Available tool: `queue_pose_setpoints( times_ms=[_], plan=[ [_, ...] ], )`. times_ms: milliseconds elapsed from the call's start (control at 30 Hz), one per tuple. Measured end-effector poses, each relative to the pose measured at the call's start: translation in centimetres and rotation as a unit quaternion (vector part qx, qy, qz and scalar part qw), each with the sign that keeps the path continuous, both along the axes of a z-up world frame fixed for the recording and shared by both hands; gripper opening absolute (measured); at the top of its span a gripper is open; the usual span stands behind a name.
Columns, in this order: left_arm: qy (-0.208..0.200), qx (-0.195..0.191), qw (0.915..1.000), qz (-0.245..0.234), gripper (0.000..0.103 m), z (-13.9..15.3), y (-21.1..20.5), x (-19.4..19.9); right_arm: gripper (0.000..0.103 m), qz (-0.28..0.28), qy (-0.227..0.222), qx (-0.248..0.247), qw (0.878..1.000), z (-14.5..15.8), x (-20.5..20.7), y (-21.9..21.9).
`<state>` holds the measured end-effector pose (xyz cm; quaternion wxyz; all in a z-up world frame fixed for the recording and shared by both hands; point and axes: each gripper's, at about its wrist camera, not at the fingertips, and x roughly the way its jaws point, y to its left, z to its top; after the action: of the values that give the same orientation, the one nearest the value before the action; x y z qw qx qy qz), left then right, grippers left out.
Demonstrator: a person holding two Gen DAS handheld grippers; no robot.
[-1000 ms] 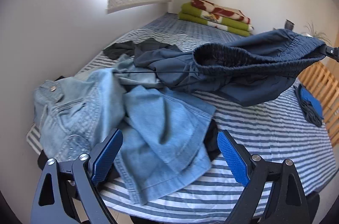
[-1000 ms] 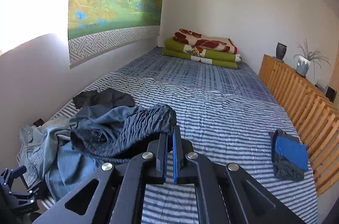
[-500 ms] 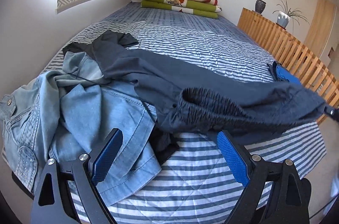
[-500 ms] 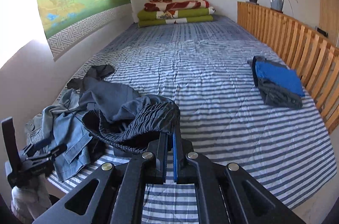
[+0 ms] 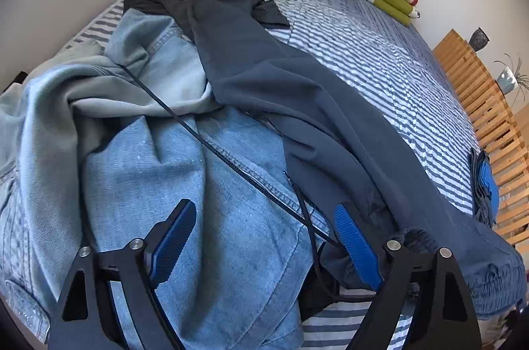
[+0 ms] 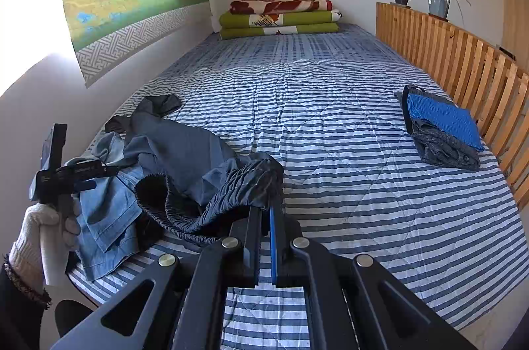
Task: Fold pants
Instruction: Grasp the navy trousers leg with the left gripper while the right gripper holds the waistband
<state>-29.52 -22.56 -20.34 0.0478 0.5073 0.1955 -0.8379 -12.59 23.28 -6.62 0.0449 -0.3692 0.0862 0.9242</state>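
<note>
The dark pants [image 6: 185, 151] are smooth, matte slate-blue cloth with a ribbed, gathered elastic waistband [image 6: 241, 184]. They lie stretched from the upper left of the left wrist view to its lower right, draped over crumpled pale denim jeans [image 5: 198, 201] with stitched seams, on a quilted striped bedspread [image 6: 347, 151]. The right gripper [image 6: 263, 214] is pressed together, pinching the waistband at centre frame. The left gripper [image 5: 264, 244], wide and closing, hovers over denim and a thin black drawcord [image 5: 215, 148], gripping nothing.
</note>
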Motion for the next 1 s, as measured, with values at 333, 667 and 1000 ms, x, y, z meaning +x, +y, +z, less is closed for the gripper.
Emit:
queue_pose_setpoints(
  times_ms=[333,667,1000],
  plan=[
    [0.037,0.011,0.9992,-0.006,0.005,0.6,0.2,-0.4,0.004,-0.004,-0.004,-0.003,1.0,-0.1,-0.2,0.6],
    [0.16,-0.053,0.982,-0.085,0.002,12.2,7.8,1.3,0.004,-0.03,-0.003,-0.015,0.999,-0.4,0.4,2.6],
    [0.231,-0.05,0.9481,-0.212,0.002,20.2,20.0,5.7,0.004,-0.061,-0.001,-0.029,0.998,-0.1,1.5,4.9]
  ],
)
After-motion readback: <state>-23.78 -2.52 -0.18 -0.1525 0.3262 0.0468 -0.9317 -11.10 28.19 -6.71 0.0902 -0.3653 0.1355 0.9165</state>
